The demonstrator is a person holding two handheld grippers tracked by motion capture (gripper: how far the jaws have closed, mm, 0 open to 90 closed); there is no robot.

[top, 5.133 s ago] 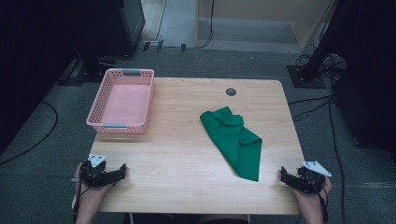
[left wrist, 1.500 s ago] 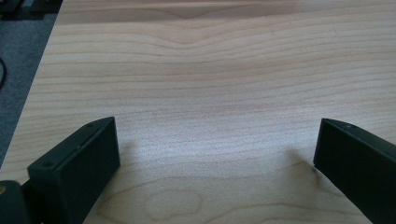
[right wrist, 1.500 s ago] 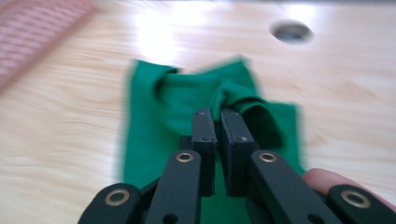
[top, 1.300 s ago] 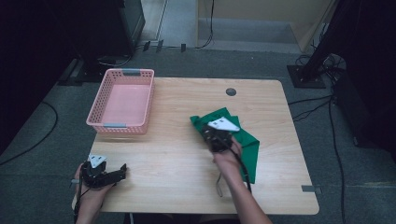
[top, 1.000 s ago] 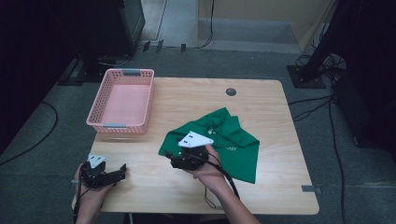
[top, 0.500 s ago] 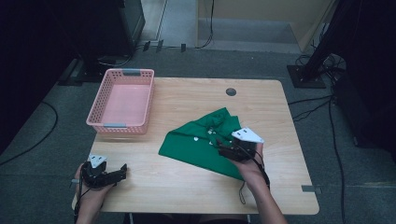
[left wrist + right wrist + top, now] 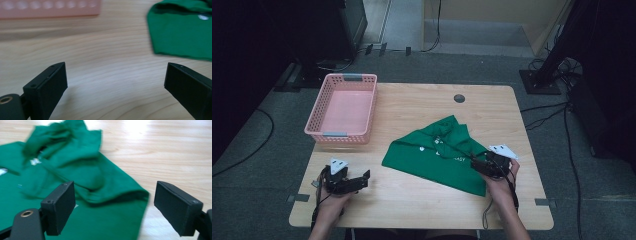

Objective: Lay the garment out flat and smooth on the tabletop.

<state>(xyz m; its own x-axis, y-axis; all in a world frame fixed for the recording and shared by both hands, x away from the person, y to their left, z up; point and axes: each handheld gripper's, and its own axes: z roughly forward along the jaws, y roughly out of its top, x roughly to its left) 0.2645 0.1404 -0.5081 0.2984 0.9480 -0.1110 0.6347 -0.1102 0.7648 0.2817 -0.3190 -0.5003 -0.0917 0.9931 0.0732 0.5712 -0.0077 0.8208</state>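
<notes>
A green shirt [image 7: 439, 155] with small white marks lies spread and rumpled on the wooden table [image 7: 412, 107], right of centre. My right gripper [image 7: 478, 165] is open at the shirt's right edge, low over the cloth. In the right gripper view its jaws stand wide apart over the shirt [image 7: 75, 177], whose folded hem lies between them. My left gripper [image 7: 360, 181] rests open near the table's front left, apart from the shirt. The left gripper view has bare wood between its jaws and the shirt's corner [image 7: 180, 35] farther off.
A pink plastic basket [image 7: 343, 131] stands at the table's back left, with nothing in it; its rim [image 7: 50, 10] shows in the left gripper view. A round grommet hole [image 7: 459, 98] sits near the far edge. Cables run over the dark floor around the table.
My right gripper went to the folded shirt, drew one side leftward so it spread open, let go, then moved back to the shirt's right edge. The left gripper has stayed put.
</notes>
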